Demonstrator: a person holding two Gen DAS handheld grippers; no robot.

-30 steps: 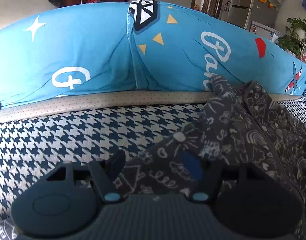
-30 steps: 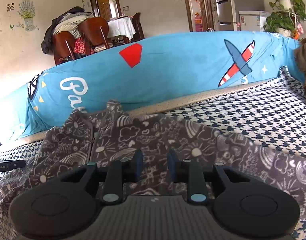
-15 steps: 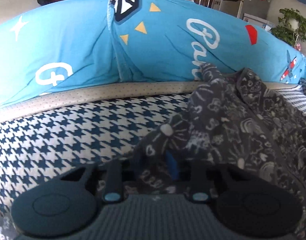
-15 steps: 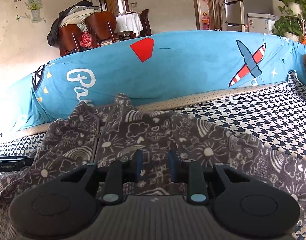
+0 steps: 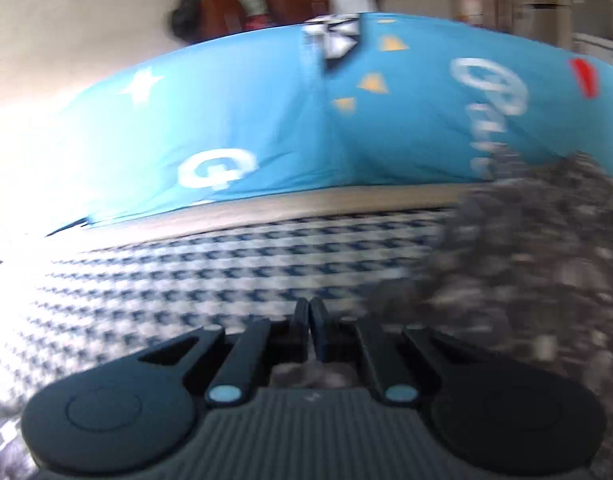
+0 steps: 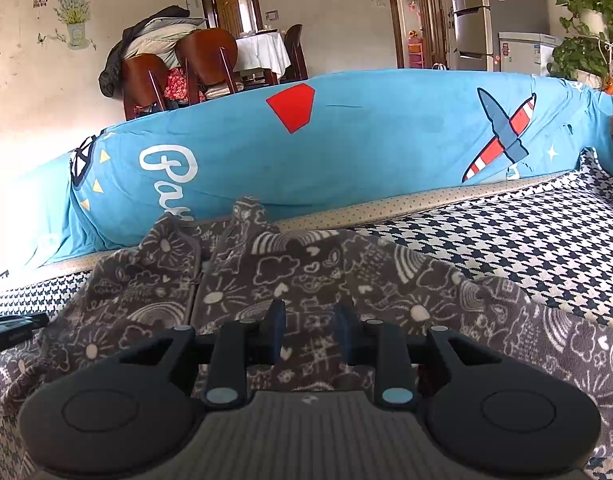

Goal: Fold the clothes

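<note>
With the left hand-held gripper (image 5: pixel 309 312) pinched closed and the right hand-held gripper (image 6: pixel 309 320) standing part-open over the garment (image 6: pixel 306 272), both should be lifting evenly.

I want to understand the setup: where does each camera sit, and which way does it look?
Left wrist: on the left gripper, jaws shut, facing the houndstooth cover; picture blurred.
Right wrist: on the right gripper, jaws apart over the grey patterned garment.
Both share garment, cover and blue cushion.
</note>
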